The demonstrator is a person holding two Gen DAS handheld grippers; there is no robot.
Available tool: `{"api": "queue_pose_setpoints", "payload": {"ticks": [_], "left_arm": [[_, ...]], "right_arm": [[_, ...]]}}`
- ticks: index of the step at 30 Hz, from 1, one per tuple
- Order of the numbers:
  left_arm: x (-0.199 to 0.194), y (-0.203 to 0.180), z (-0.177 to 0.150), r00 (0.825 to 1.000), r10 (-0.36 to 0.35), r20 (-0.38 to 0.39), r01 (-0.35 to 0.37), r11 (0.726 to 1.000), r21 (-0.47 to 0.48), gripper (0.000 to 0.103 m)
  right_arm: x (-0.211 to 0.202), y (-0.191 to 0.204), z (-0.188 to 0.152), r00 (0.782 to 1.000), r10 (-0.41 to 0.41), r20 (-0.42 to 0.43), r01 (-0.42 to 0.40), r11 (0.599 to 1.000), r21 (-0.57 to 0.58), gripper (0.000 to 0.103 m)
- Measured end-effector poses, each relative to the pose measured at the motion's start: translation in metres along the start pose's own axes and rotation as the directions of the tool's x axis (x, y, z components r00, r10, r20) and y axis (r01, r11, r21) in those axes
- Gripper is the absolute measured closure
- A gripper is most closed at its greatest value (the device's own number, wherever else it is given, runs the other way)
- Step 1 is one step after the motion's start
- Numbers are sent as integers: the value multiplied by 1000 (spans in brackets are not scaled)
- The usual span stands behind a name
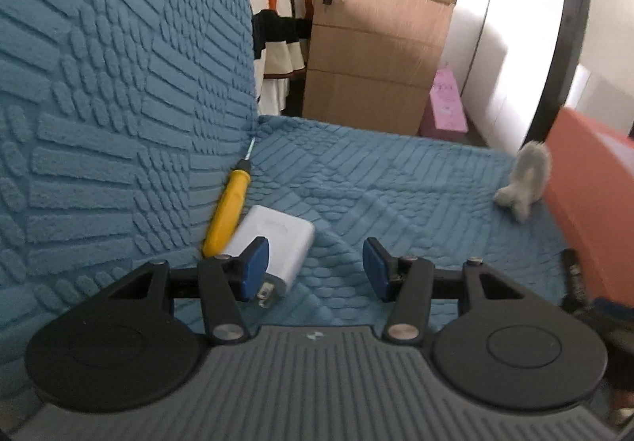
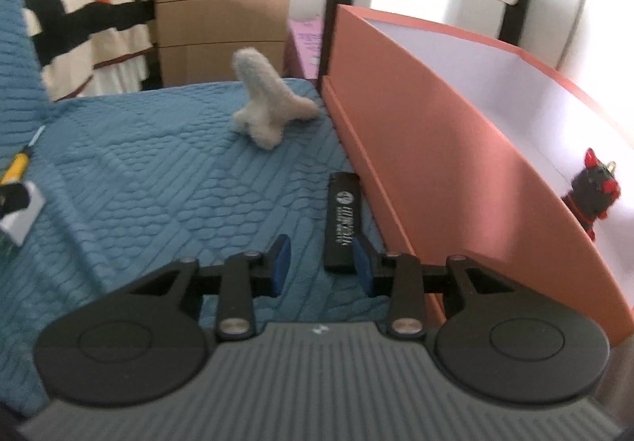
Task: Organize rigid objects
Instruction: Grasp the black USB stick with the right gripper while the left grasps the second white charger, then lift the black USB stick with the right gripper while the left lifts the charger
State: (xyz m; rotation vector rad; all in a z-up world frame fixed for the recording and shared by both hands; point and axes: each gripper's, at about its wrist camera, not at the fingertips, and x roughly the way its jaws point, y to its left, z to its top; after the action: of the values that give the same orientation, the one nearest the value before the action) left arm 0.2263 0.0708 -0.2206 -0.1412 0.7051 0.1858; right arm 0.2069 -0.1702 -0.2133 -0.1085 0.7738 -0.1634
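Note:
A white charger (image 1: 277, 243) with metal prongs lies on the blue textured sofa seat (image 1: 376, 179), beside a yellow-handled screwdriver (image 1: 228, 211) against the backrest. My left gripper (image 1: 315, 266) is open; its left pad overlaps the charger's near end. A black rectangular object (image 2: 342, 219) with white print lies by the orange box (image 2: 416, 163). My right gripper (image 2: 321, 268) is open, its right pad just beside the black object's near end. A black and red toy figure (image 2: 590, 195) sits inside the box.
A white plush toy (image 2: 265, 104) lies on the seat near the far edge; it also shows in the left wrist view (image 1: 525, 179). A wooden drawer cabinet (image 1: 372, 56), a striped blanket (image 2: 87, 17) and a pink box (image 1: 445, 104) stand beyond the sofa.

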Motion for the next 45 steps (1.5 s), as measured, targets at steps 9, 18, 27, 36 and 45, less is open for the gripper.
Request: {"api": "queue_pose_setpoints", "payload": {"ticks": [9,18,27,36,45], "left_arm": [[26,4,1,997,77,-7,-77,994,72,44],[39,16,2,995,93,-25,-92,995,42,42],[47,6,-5,993,68,-97,-59,994,93,42],[44,16,-6,994,37,-106,-35,999,18,47],[20,3,-20,990,-44,-137,39,998,-40,47]], "right_arm": [[18,-10,1,999,1,-53,5,994,112,72],[14,-11,1,998,13,-65,-8,997,81,77],[-2,-11,-7,997,46,-69,-45,999,18,77],[-7,-14,-13,996,66,-67,-65,998,9,77],[-19,-24,-25,989,125,-76,-126,992,-2,77]]}}
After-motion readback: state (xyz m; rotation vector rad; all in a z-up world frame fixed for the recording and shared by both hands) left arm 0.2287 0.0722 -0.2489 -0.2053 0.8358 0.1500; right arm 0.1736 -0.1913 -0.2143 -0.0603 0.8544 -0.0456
